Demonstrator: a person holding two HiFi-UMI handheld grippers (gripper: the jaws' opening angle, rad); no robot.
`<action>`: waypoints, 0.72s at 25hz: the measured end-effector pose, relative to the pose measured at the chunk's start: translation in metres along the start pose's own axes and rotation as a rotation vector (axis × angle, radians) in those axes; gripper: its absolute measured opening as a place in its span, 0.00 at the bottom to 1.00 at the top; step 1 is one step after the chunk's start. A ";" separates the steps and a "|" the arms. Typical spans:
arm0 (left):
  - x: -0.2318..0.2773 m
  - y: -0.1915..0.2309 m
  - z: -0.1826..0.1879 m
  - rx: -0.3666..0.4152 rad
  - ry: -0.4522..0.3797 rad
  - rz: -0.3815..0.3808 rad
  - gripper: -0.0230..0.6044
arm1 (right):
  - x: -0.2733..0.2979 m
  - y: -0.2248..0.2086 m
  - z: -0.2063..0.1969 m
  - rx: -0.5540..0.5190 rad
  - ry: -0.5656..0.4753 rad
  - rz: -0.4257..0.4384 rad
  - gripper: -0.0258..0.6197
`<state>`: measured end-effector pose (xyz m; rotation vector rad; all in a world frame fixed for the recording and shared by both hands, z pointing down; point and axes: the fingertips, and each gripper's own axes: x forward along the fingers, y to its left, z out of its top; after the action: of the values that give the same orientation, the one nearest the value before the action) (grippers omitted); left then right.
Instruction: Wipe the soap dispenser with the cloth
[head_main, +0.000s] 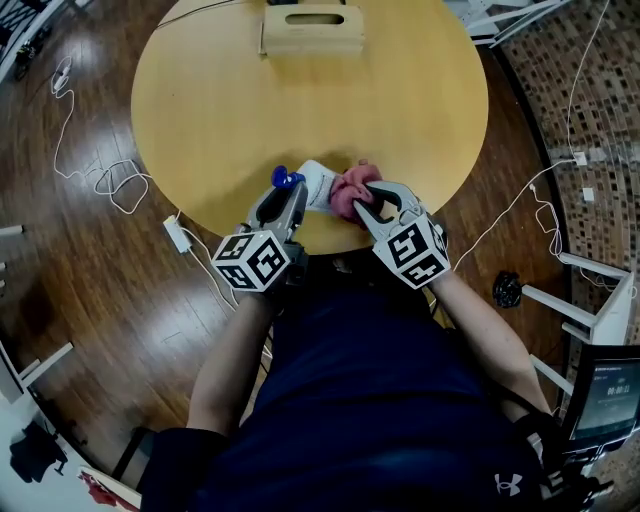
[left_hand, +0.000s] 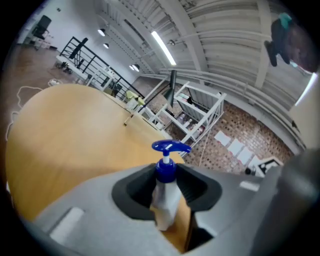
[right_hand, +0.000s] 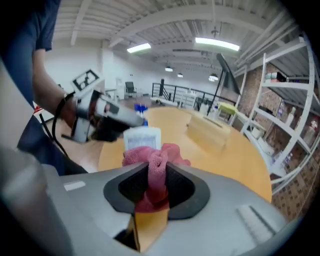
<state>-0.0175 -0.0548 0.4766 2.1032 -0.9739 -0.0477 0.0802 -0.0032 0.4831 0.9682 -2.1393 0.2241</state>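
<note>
The soap dispenser (head_main: 312, 187) is a white bottle with a blue pump (left_hand: 170, 147), held above the round wooden table's near edge. My left gripper (head_main: 287, 196) is shut on its neck (left_hand: 165, 172). The pink cloth (head_main: 352, 193) is bunched between the pads of my right gripper (head_main: 372, 204), which is shut on it. The cloth (right_hand: 155, 165) presses against the bottle's white body (right_hand: 143, 137). Both grippers are side by side, close to the person's body.
A wooden tissue box (head_main: 312, 30) stands at the far edge of the round table (head_main: 240, 100). White cables (head_main: 95, 170) and a power adapter (head_main: 178, 234) lie on the dark wood floor at left. White shelving (left_hand: 192, 112) stands beyond the table.
</note>
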 end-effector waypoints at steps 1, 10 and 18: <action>0.001 -0.005 0.000 0.037 0.009 -0.015 0.24 | -0.006 0.000 0.024 -0.045 -0.060 0.007 0.20; 0.011 -0.041 -0.010 0.316 0.103 -0.131 0.24 | 0.010 0.018 -0.006 -0.115 -0.039 0.100 0.19; 0.017 -0.054 -0.014 0.394 0.127 -0.144 0.24 | 0.025 0.022 -0.106 0.071 0.226 0.084 0.20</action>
<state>0.0326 -0.0359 0.4539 2.4996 -0.8032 0.2195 0.1150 0.0438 0.5771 0.8505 -1.9771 0.4326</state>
